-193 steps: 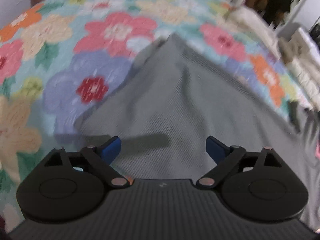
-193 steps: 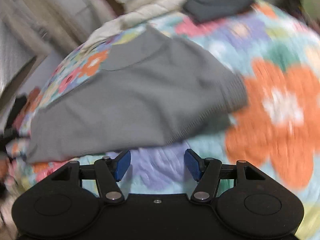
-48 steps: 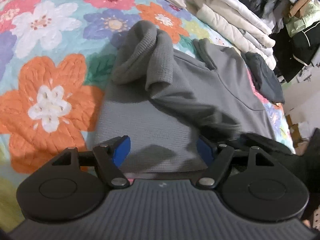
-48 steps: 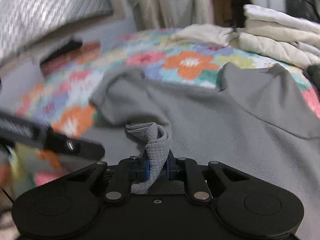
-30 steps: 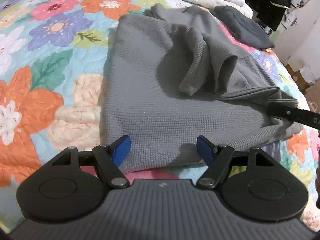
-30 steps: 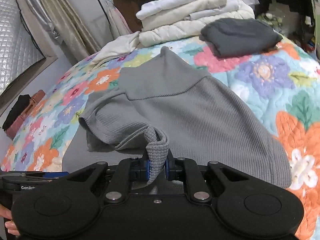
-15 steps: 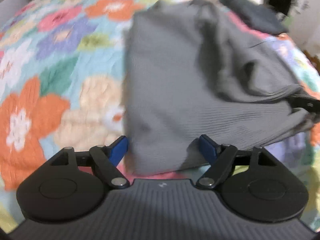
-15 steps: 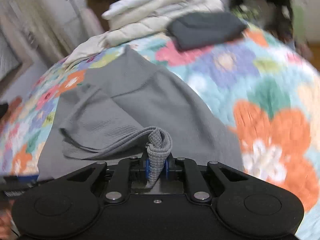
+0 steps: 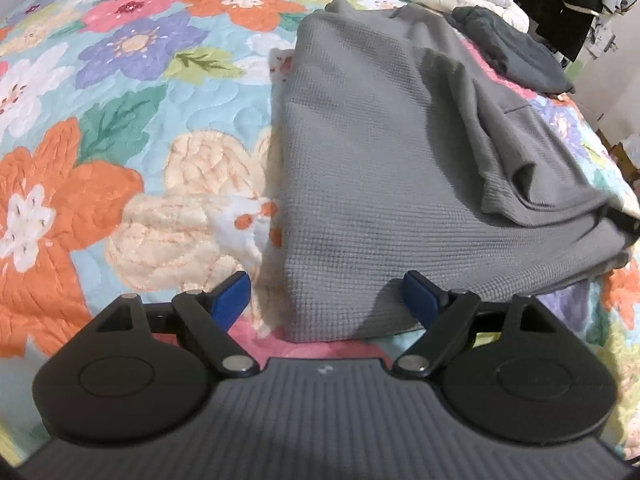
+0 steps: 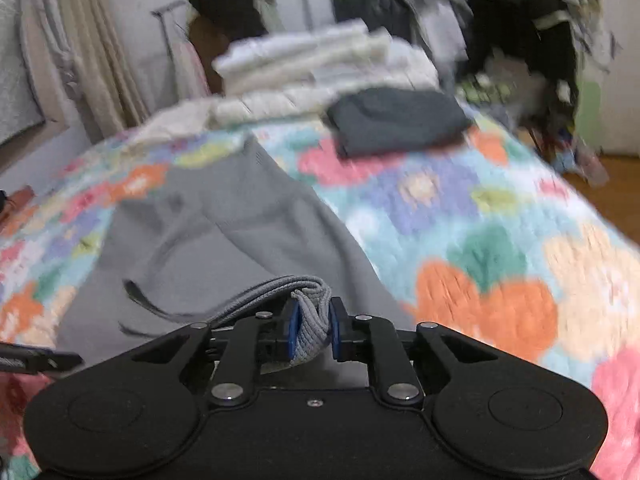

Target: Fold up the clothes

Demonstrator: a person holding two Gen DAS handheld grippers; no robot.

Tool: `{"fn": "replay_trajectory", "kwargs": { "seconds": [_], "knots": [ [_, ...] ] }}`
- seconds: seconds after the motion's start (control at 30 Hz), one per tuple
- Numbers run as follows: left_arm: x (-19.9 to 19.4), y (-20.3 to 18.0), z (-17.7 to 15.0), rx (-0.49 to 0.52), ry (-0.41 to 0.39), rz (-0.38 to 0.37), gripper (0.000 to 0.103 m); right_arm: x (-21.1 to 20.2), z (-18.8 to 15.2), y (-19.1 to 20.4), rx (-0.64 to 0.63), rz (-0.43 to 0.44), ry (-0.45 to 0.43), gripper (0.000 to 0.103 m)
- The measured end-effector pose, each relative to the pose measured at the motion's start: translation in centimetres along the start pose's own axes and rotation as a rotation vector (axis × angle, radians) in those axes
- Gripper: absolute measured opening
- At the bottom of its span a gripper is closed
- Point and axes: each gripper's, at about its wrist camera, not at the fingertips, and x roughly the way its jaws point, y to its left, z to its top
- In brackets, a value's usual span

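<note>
A grey knit top (image 9: 384, 176) lies on the flowered quilt (image 9: 120, 140), one sleeve folded across its body toward the right. My left gripper (image 9: 326, 296) is open, its blue fingertips either side of the top's near left corner, just above it. My right gripper (image 10: 312, 330) is shut on the ribbed sleeve cuff (image 10: 310, 312) of the grey top (image 10: 208, 240), held low at the garment's right side. The right gripper's tip shows at the right edge of the left wrist view (image 9: 628, 226).
A folded dark grey garment (image 10: 396, 120) lies on the quilt beyond the top; it also shows in the left wrist view (image 9: 516, 52). A stack of folded white bedding (image 10: 320, 68) sits behind it. Hanging clothes (image 10: 520, 12) crowd the far right.
My right gripper has carried the sleeve cuff across the top to its right side and lowered it. My left gripper has shifted right and come closer to the near left corner.
</note>
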Motion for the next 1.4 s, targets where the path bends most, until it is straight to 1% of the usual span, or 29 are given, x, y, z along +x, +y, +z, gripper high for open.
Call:
{"fn": "replay_trajectory", "kwargs": {
  "seconds": [0.03, 0.07, 0.1, 0.13, 0.17, 0.23, 0.33, 0.4, 0.73, 0.77, 0.8, 0.83, 0.87, 0.9, 0.93, 1.03, 1.07, 1.13, 1.23, 1.3, 1.33, 1.4],
  "knots": [
    [0.0, -0.1, 0.0, 0.007, 0.0, 0.006, 0.084, 0.3, -0.4, -0.9, 0.053, -0.013, 0.017, 0.019],
    [0.1, -0.2, 0.0, 0.014, 0.001, 0.012, 0.085, 0.5, -0.8, -1.8, 0.104, -0.025, 0.031, 0.023],
    [0.1, -0.2, -0.1, 0.016, 0.0, 0.014, 0.085, 0.3, -0.7, -2.4, 0.134, -0.034, 0.026, 0.033],
    [0.0, -0.2, -0.1, 0.013, -0.001, 0.013, 0.085, 0.0, -0.6, -2.9, 0.164, -0.042, 0.02, 0.037],
    [0.0, -0.1, -0.2, 0.009, -0.001, 0.012, 0.085, -0.3, -0.4, -3.5, 0.19, -0.052, 0.015, 0.038],
    [0.0, 0.1, -0.1, 0.0, 0.002, 0.008, 0.085, -1.1, 0.1, -3.8, 0.188, -0.081, 0.018, 0.04],
    [0.1, 0.0, -0.1, 0.002, 0.006, 0.013, 0.086, -0.7, -0.1, -3.6, 0.22, -0.031, 0.041, 0.041],
    [0.1, 0.0, 0.0, 0.003, 0.007, 0.016, 0.086, -0.5, -0.2, -3.5, 0.24, 0.002, 0.057, 0.044],
    [0.3, 0.0, -0.1, 0.001, 0.002, 0.016, 0.089, 0.5, -0.9, -3.0, 0.344, 0.17, 0.135, 0.046],
    [0.3, 0.0, -0.1, 0.001, 0.001, 0.017, 0.089, 0.6, -1.0, -3.0, 0.355, 0.187, 0.143, 0.046],
    [0.3, 0.0, -0.1, 0.001, 0.0, 0.018, 0.089, 0.7, -1.0, -2.9, 0.361, 0.201, 0.148, 0.038],
    [0.3, -0.1, -0.1, 0.001, -0.001, 0.018, 0.089, 0.7, -1.2, -2.8, 0.339, 0.193, 0.132, 0.029],
    [0.3, 0.0, -0.1, 0.0, -0.004, 0.017, 0.089, 0.6, -1.3, -2.7, 0.316, 0.184, 0.115, 0.015],
    [0.3, -0.1, -0.1, 0.001, -0.008, 0.017, 0.089, 0.6, -1.5, -2.6, 0.293, 0.175, 0.099, 0.01],
    [0.2, -0.1, -0.1, 0.004, -0.01, 0.018, 0.089, 0.4, -1.6, -2.5, 0.27, 0.167, 0.079, 0.009],
    [-0.6, -0.6, -0.3, 0.037, -0.04, 0.063, 0.089, -2.1, -0.9, -1.2, 0.149, 0.155, -0.073, 0.008],
    [-0.9, -0.8, -0.3, 0.059, -0.054, 0.078, 0.089, -2.9, -0.6, -0.6, 0.106, 0.15, -0.104, 0.008],
    [-1.3, -1.0, -0.3, 0.072, -0.067, 0.074, 0.089, -4.2, 0.0, 0.8, 0.011, 0.118, -0.142, 0.008],
    [-1.3, -0.9, -0.2, 0.063, -0.061, 0.051, 0.089, -3.8, -0.3, 0.7, -0.028, 0.061, -0.11, 0.007],
    [-0.9, -0.8, -0.2, 0.056, -0.042, 0.046, 0.09, -2.6, -0.9, -0.2, 0.0, 0.033, -0.055, 0.007],
    [-0.7, -0.6, -0.3, 0.049, -0.034, 0.044, 0.09, -1.9, -1.3, -0.9, 0.03, 0.032, -0.022, 0.007],
    [-0.6, -0.3, -0.3, 0.025, -0.027, 0.037, 0.09, -1.0, -2.2, -1.7, 0.061, 0.027, 0.014, 0.006]
  ]
}}
